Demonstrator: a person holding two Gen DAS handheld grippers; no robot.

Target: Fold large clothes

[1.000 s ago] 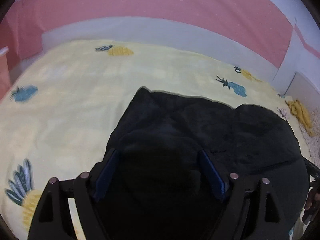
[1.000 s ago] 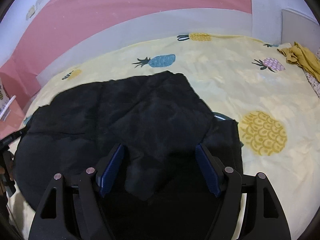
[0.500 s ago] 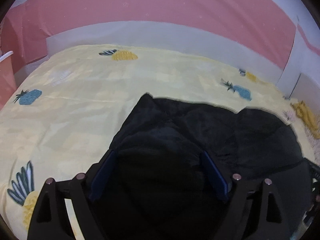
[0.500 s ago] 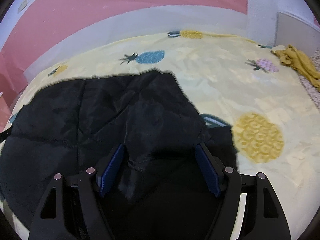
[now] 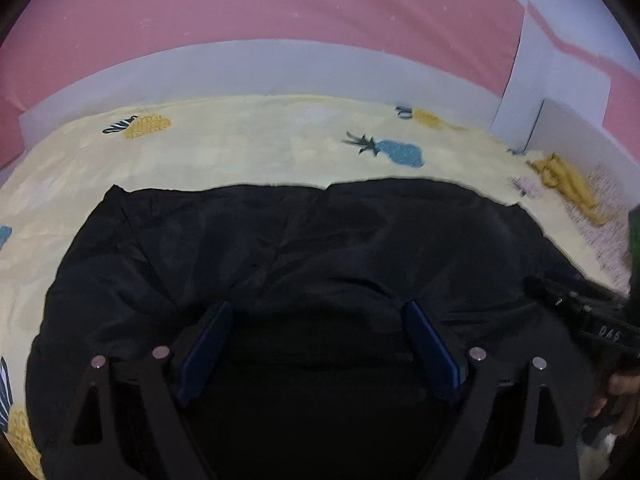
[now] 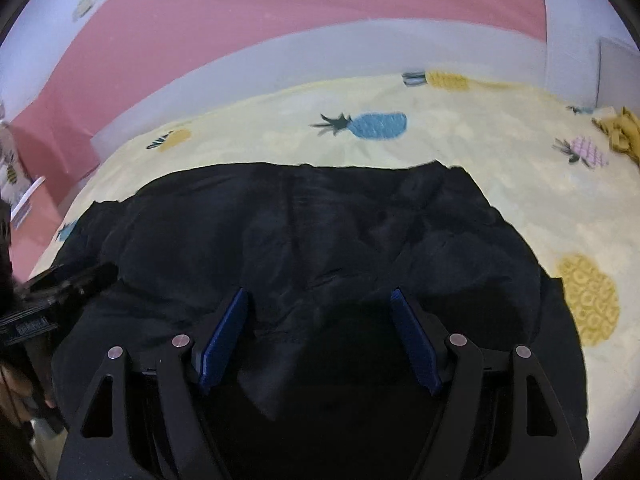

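My left tongs [image 5: 316, 344] and right tongs [image 6: 320, 332] hang spread, pinching nothing, low over the near part of the black garment [image 5: 300, 248]. It lies straight ahead of both, its long axis running left to right across the bed [image 5: 248, 148], neither hand clearly nearer. Its far edge lies straight; beyond it, open sheet offers room. A yellow cloth [image 5: 568, 184] sits far right.

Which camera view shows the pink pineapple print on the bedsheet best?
The right wrist view: the pink pineapple print is whole and fairly sharp. In the left wrist view it is faint, small, partly behind the black garment.
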